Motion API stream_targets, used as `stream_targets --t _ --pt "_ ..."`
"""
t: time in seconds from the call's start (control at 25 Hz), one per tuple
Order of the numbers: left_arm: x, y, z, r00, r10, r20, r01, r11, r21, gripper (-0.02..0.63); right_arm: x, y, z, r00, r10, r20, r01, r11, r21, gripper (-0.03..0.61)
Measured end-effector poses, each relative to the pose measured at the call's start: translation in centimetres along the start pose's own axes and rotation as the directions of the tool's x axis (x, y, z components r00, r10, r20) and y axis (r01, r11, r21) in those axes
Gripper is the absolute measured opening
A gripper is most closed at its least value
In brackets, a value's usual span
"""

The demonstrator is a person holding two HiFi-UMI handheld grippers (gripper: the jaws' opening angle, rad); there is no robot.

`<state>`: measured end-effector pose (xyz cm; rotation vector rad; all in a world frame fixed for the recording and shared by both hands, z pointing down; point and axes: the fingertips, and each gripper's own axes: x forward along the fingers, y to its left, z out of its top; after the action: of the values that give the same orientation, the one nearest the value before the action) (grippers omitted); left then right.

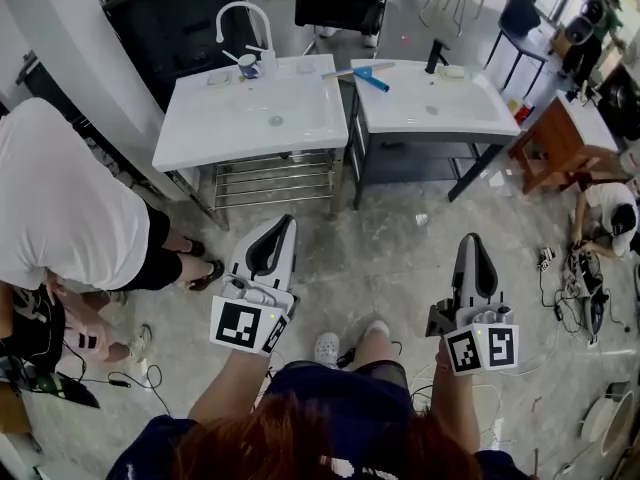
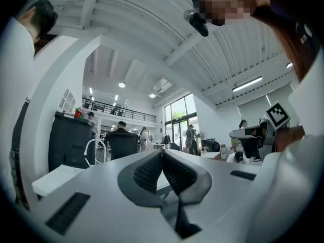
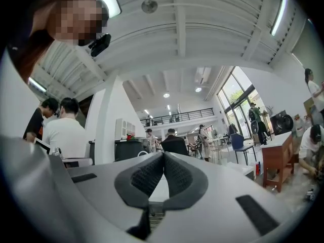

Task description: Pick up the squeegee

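The squeegee [image 1: 360,71], with a blue handle and a pale blade, lies at the back of the right white sink top [image 1: 470,113], near the seam with the left sink top [image 1: 200,128]. My left gripper [image 1: 281,226] is held low over the floor, well short of the sinks, jaws shut and empty. My right gripper [image 1: 471,240] hangs at the same distance to the right, also shut with nothing in it. In the left gripper view the pads [image 2: 174,171] touch; in the right gripper view the pads [image 3: 177,173] meet too. The squeegee shows in neither gripper view.
A curved white faucet [image 1: 240,13] and a cup [image 1: 248,65] stand on the left sink; a black faucet [image 1: 435,56] on the right one. A person in white [image 1: 70,208] stands at the left. A wooden table [image 1: 555,143] and floor cables [image 1: 575,278] lie to the right.
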<state>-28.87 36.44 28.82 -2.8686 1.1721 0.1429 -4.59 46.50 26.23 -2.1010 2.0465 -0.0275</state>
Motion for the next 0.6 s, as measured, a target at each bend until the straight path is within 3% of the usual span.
stream_targets --t 0.24,0.44,0.6 --pt "2.6 0.8 -1.5 0.999 0.014 -0.029 -0.014 1.000 -0.012 0.021 2.9 -1.1 -1.2 0.999 0.022 -0.033 -0.023 1.000 -0.009 0.026" --pt "6.1 1.4 -2.0 0.998 0.050 -0.036 -0.050 0.999 0.002 0.021 7.5 -3.1 -2.2 0.995 0.077 -0.061 -0.077 0.997 0.002 0.195" --pt "10.0 1.5 -2.4 0.996 0.087 -0.033 -0.086 0.996 0.019 0.021 11.3 -6.0 -2.2 0.990 0.126 -0.061 -0.127 0.992 -0.003 0.239"
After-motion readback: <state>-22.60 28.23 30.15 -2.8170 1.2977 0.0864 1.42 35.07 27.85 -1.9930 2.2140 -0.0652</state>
